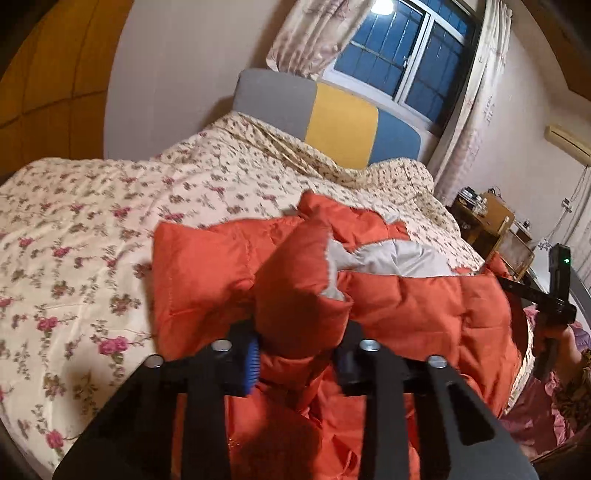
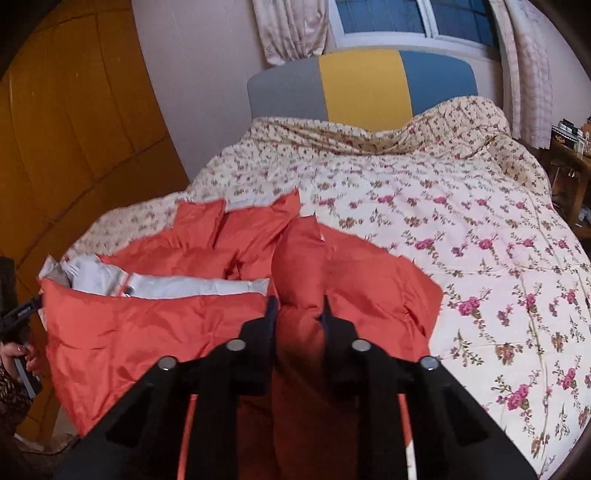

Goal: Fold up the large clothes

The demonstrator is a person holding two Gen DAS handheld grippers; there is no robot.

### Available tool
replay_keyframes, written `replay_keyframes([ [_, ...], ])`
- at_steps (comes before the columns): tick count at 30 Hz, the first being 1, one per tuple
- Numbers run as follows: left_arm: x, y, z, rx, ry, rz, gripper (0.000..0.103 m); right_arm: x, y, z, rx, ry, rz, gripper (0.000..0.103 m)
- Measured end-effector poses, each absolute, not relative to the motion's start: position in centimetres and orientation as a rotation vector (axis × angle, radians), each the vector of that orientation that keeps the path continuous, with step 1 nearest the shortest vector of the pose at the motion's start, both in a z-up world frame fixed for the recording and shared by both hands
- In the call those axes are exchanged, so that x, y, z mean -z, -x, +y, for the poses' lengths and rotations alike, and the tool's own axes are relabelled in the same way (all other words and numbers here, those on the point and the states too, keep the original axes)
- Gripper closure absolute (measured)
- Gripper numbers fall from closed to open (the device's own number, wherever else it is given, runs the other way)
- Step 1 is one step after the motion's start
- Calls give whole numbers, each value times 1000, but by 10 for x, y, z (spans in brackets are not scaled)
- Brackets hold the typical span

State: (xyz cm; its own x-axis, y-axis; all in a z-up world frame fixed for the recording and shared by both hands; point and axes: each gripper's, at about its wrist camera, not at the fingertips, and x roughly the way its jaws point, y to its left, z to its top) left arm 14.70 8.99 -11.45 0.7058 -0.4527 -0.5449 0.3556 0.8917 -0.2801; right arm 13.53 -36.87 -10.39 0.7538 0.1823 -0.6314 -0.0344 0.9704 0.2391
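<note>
A wood-panelled wardrobe [image 2: 74,140] in warm orange-brown fills the left of the room; beside it runs a plain pale wall [image 1: 177,74], then patterned curtains [image 1: 314,33] framing a window [image 1: 402,55] with bars outside and dark blue beyond; at the far right stands a wooden side table [image 1: 487,218] crowded with small items too small to make out. The bed carries a headboard [image 2: 362,85] padded in three panels, grey, yellow and blue; over it lies a cream quilt [image 2: 461,229] printed with pink flowers and olive leaves, stitched in soft squares and slightly rumpled near the headboard. On the near part of the quilt lies the orange jacket [image 1: 406,295], puffy and quilted, shiny like nylon, with a pale grey lining [image 1: 391,258] showing where it opens. The left gripper [image 1: 299,354], black with a ribbed blue pad, is clenched on a bulging fold of the jacket; the right gripper [image 2: 299,317], black too, pinches another thick fold between its fingers. In the right wrist view the other tool shows at the left edge in a hand [image 2: 18,354], with a small white word on it that is too blurred to read.
</note>
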Motion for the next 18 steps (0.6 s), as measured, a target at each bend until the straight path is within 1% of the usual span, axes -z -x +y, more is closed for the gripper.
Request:
replay_keyframes([
  [2,105,-143,94,424,174,624,79,92,-130,-372,-115,-240,677,88],
  [8,68,-145,109,348,274,544,81,51,-130,-379,-98,-284,581,89],
  [14,32,-178,107,299,337,449,81,23,-163,-383,-58,-295,511,89],
  [18,21,-202,98,255,330,402,81,19,-192,-390,-13,-324,485,89],
])
